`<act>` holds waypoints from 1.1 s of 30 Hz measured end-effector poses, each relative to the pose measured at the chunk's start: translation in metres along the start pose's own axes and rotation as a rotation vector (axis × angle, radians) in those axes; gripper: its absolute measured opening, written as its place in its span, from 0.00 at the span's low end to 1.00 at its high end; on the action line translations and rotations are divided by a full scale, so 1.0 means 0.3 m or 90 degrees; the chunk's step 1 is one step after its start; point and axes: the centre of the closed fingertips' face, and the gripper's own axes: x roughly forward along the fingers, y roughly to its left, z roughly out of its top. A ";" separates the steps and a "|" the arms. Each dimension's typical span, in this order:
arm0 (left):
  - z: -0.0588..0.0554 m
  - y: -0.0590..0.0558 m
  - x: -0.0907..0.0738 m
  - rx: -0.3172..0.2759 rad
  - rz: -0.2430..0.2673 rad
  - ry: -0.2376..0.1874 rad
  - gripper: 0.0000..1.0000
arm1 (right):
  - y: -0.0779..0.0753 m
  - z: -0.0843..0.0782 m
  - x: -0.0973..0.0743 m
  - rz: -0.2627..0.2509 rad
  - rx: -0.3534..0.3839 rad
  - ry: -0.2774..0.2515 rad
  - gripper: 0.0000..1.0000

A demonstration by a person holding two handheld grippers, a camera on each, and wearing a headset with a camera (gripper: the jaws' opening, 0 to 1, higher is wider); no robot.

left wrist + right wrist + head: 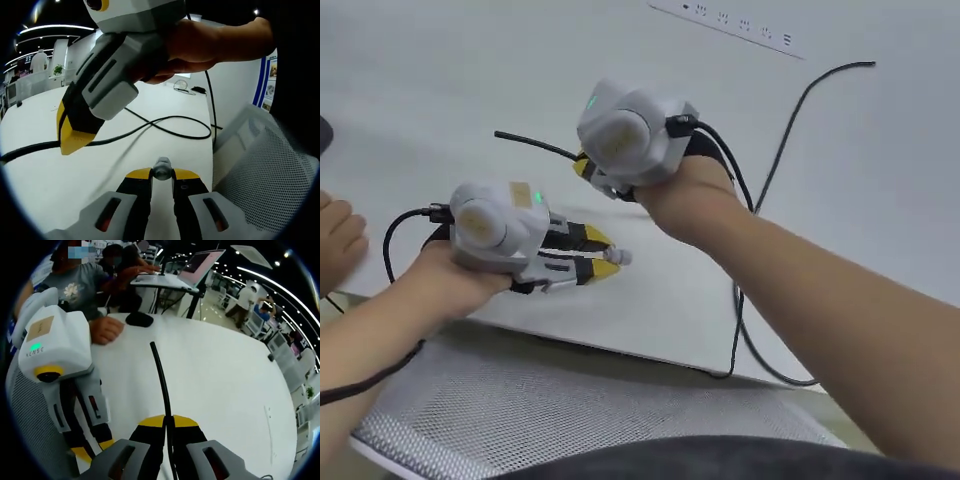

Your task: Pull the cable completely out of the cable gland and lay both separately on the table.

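Observation:
My left gripper [608, 256] is at the near left of the white table [440, 80], shut on a small grey cable gland [621, 257] that pokes out of its yellow tips. In its own view, the gland [162, 167] sits between the jaws of the left gripper [162, 176]. My right gripper [586, 168] is above and behind it, shut on a thin black cable [535, 144] whose free end points left. In the right gripper view, the cable [160, 375] runs straight out of the right gripper [168, 423]. Cable and gland are apart.
A black lead [780, 150] trails from the right gripper across the table and over its front edge. A grey mesh chair [570, 410] lies below that edge. Another person's hand [335, 240] rests at the table's left. A dark mouse [140, 318] is at the far side.

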 end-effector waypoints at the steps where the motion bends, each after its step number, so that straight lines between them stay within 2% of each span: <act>1: -0.006 0.002 0.001 -0.003 0.000 0.004 0.16 | 0.005 -0.003 0.010 0.007 -0.003 0.003 0.00; 3: -0.011 0.010 0.001 -0.007 0.000 0.002 0.16 | 0.016 -0.011 0.036 0.024 -0.018 0.012 0.00; 8: -0.044 0.030 0.003 -0.010 0.011 0.018 0.16 | 0.027 -0.024 0.077 0.039 -0.034 0.028 0.00; 13: -0.072 0.047 0.004 -0.013 0.024 0.032 0.16 | 0.050 -0.076 0.120 0.057 -0.036 0.050 0.00; 18: -0.093 0.058 0.007 -0.023 0.033 0.042 0.16 | 0.058 -0.096 0.135 0.064 -0.018 0.042 0.00; 21: -0.096 0.061 0.004 -0.016 0.036 0.048 0.16 | 0.063 -0.100 0.142 0.067 -0.008 0.038 0.00; 23: -0.101 0.062 0.003 -0.008 0.040 0.055 0.16 | 0.061 -0.103 0.147 0.070 0.019 0.034 0.00; 28: -0.120 0.060 0.004 0.000 0.047 0.076 0.16 | 0.063 -0.113 0.152 0.072 0.019 0.034 0.00; 33: -0.128 0.063 0.002 0.007 0.052 0.086 0.16 | 0.076 -0.124 0.163 0.077 0.025 0.040 0.02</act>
